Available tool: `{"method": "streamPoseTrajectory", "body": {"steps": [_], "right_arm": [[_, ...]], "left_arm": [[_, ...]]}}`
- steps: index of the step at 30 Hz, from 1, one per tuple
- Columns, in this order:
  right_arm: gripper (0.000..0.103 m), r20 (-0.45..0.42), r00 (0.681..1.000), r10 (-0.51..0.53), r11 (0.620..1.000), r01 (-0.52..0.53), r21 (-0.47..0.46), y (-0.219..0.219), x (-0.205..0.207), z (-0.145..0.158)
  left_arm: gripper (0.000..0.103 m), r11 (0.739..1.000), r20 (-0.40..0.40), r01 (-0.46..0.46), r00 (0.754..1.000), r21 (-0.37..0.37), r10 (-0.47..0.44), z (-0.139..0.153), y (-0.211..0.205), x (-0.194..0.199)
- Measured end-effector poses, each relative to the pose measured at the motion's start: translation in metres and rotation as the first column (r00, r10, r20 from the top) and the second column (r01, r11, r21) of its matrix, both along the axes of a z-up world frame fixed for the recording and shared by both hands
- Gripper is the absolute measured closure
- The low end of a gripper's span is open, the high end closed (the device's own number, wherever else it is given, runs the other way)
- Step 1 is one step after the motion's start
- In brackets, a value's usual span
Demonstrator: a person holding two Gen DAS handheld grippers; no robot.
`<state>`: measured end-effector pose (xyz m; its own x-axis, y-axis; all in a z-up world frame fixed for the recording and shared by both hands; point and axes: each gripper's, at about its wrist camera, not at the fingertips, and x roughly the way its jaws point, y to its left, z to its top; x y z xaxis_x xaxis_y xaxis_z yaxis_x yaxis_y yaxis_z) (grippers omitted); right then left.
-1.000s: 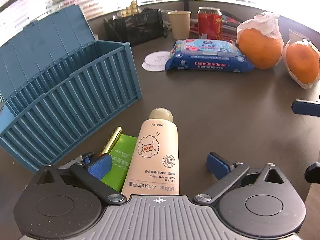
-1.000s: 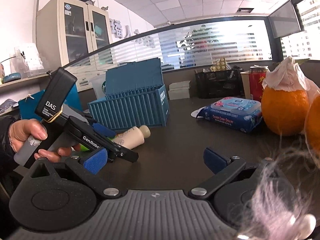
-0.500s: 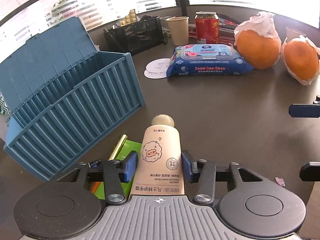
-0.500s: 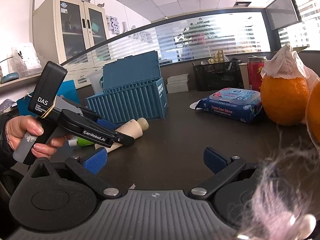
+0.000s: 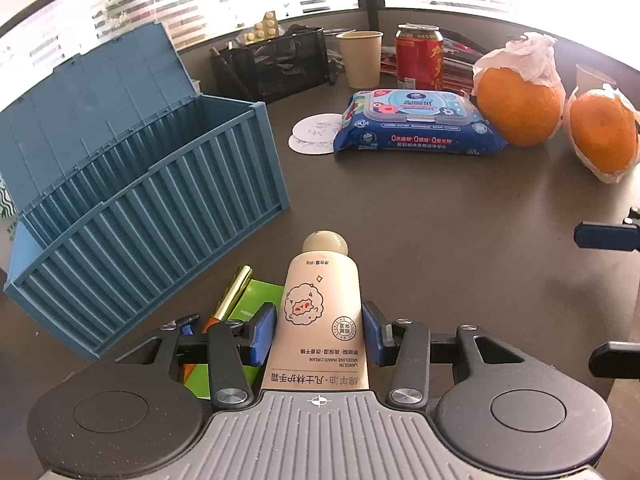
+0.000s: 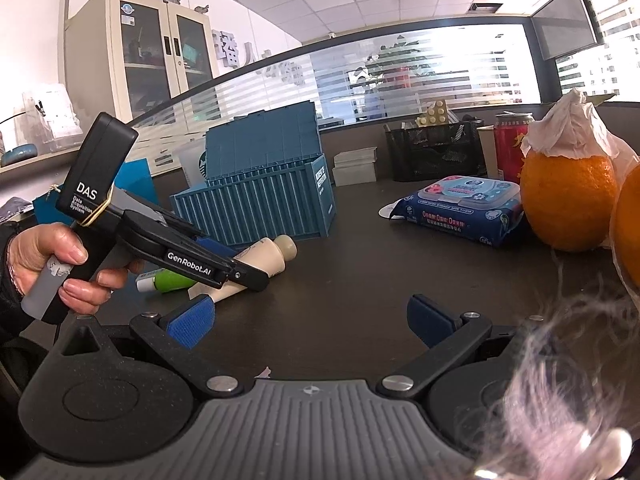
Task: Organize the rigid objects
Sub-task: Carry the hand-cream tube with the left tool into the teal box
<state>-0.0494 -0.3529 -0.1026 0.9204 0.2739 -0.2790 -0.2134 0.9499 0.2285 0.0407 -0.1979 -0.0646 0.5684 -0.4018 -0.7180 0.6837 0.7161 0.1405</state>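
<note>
The left gripper [image 5: 319,334], wide apart a second ago, now clamps the hand cream tube [image 5: 320,316] beside the open blue container box [image 5: 160,216]; the right gripper [image 6: 310,320] hangs open. Two oranges [image 5: 518,106] and one red can [image 5: 419,58] sit on the dark office table [image 5: 460,220]

Cream hand cream tube [image 5: 320,316], sheep print; ribbed blue container box [image 5: 152,216]; dark brown table [image 5: 440,220]; blue wipes pack [image 5: 416,124]; oranges [image 5: 516,108] white-wrapped; red can [image 5: 419,58]; green box [image 5: 248,308].
</note>
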Motion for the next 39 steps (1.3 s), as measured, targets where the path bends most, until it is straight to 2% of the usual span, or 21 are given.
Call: {"method": "streamPoseTrajectory", "body": {"steps": [5, 8, 19, 23, 26, 32, 36, 39], "right_arm": [[0.0, -0.001, 1.0, 0.009, 1.0, -0.009, -0.003, 0.002, 0.001, 0.0], [0.0, -0.004, 1.0, 0.013, 1.0, -0.013, -0.003, 0.003, 0.002, 0.0], [0.0, -0.007, 0.999, 0.041, 0.999, -0.041, -0.006, 0.011, 0.006, 0.003], [0.0, -0.015, 0.999, 0.052, 0.999, -0.052, -0.003, 0.014, 0.01, 0.003], [0.0, -0.013, 0.998, 0.061, 0.998, -0.061, -0.012, 0.018, 0.013, 0.006], [0.0, 0.003, 0.997, 0.081, 0.997, -0.081, 0.008, 0.023, 0.02, 0.015], [0.0, 0.0, 0.996, 0.086, 0.996, -0.086, 0.026, 0.026, 0.027, 0.017], [0.0, -0.008, 0.996, 0.089, 0.996, -0.089, 0.03, 0.028, 0.032, 0.017]], "left_arm": [[0.059, 1.0, -0.012, -0.007, 1.0, -0.003, 0.006, 0.009, 0.008, 0.004], [0.059, 1.0, 0.03, -0.006, 1.0, -0.002, 0.006, 0.022, 0.015, 0.005], [0.059, 1.0, 0.093, 0.015, 0.996, 0.001, -0.015, 0.076, 0.034, 0.031], [0.059, 0.999, 0.157, 0.032, 0.987, 0.044, -0.039, 0.1, 0.038, 0.049], [0.059, 0.994, 0.199, 0.062, 0.977, 0.087, -0.078, 0.116, 0.038, 0.067], [0.059, 0.976, 0.205, 0.165, 0.96, 0.143, -0.192, 0.132, 0.038, 0.101], [0.059, 0.956, 0.19, 0.234, 0.945, 0.178, -0.267, 0.129, 0.033, 0.119], [0.059, 0.931, 0.167, 0.278, 0.932, 0.235, -0.321, 0.114, 0.024, 0.132]]}}
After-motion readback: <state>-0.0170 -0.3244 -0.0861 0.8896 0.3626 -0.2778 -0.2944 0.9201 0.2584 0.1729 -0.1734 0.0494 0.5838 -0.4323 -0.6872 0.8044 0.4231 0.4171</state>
